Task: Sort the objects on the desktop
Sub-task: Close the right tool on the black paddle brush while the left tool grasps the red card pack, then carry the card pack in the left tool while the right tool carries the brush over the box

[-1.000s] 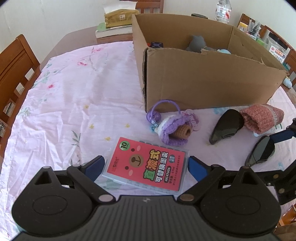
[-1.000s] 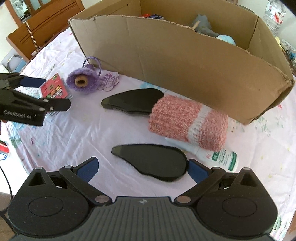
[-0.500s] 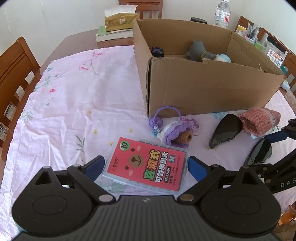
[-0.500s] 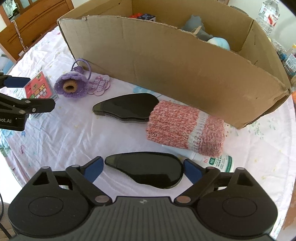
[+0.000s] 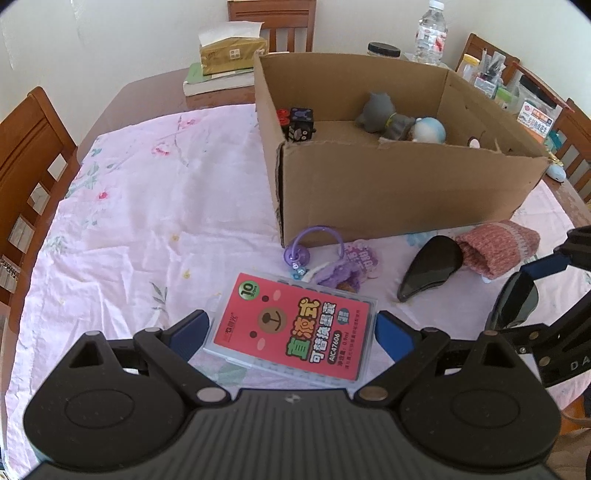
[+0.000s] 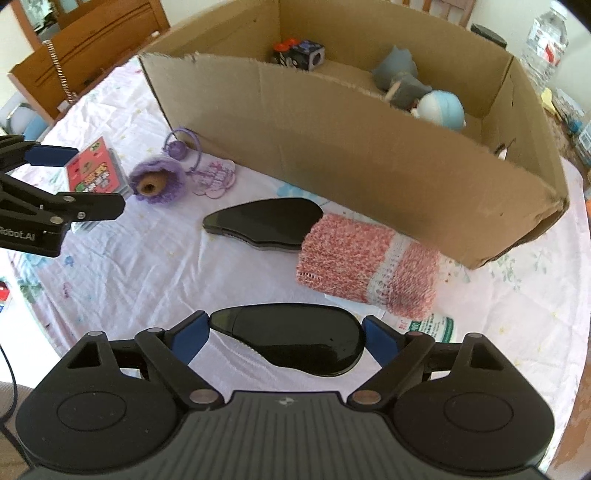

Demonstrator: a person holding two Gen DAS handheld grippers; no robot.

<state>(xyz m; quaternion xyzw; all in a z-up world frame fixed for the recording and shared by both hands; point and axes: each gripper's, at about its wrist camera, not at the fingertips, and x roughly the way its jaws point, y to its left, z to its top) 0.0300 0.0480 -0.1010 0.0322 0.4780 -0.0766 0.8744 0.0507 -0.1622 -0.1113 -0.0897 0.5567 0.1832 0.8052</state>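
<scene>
1. Left gripper (image 5: 291,326) pinches the red card pack (image 5: 295,326) by its edges – looks lifted, so grip firmly.
2. Right gripper (image 6: 286,330) closed in, pads touching the black case (image 6: 291,341), apparently gripped.
3. Carry both over the box (image 5: 402,192) wall – drop gently.

Tissue box (image 5: 232,50), water bottle (image 5: 430,35), wooden chairs (image 5: 26,147).

Cardboard box (image 6: 354,162): matt, rough-torn rim. Black shells (image 6: 295,343): glossy smooth plastic. Pink sleeve (image 6: 369,269): coarse knit. Tablecloth (image 5: 147,221): thin wrinkled cloth. Chairs (image 5: 26,155): varnished wood.
</scene>
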